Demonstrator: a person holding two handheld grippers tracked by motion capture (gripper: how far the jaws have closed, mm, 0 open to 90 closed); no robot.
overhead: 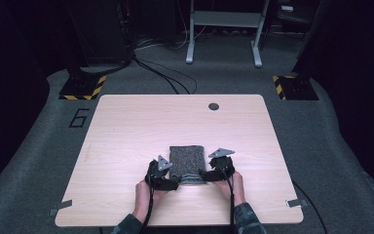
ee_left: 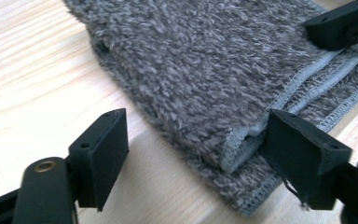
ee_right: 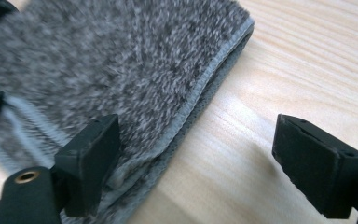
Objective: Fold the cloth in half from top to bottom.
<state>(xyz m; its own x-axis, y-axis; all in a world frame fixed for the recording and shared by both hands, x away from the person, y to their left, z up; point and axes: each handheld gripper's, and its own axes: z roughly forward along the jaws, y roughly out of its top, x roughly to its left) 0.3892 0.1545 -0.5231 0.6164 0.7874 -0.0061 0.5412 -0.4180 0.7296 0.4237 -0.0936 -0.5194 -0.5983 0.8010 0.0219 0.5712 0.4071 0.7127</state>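
Both hand-held grippers' jaws apart; folded towel (overhead: 186, 157) near edge part-hidden.

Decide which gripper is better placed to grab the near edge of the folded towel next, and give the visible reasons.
Probably the left gripper: its open jaws straddle the towel's near corner, one jaw against the layered hem. The right gripper is open too, but mostly over bare table, one jaw lying on the towel's side edge.

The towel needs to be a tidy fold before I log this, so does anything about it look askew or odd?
The folded grey towel lies flat on the table, but its layers are not flush: at the near end, lower layers stick out past the top one, showing stitched hems. Both grippers are open beside it. No visible damage.
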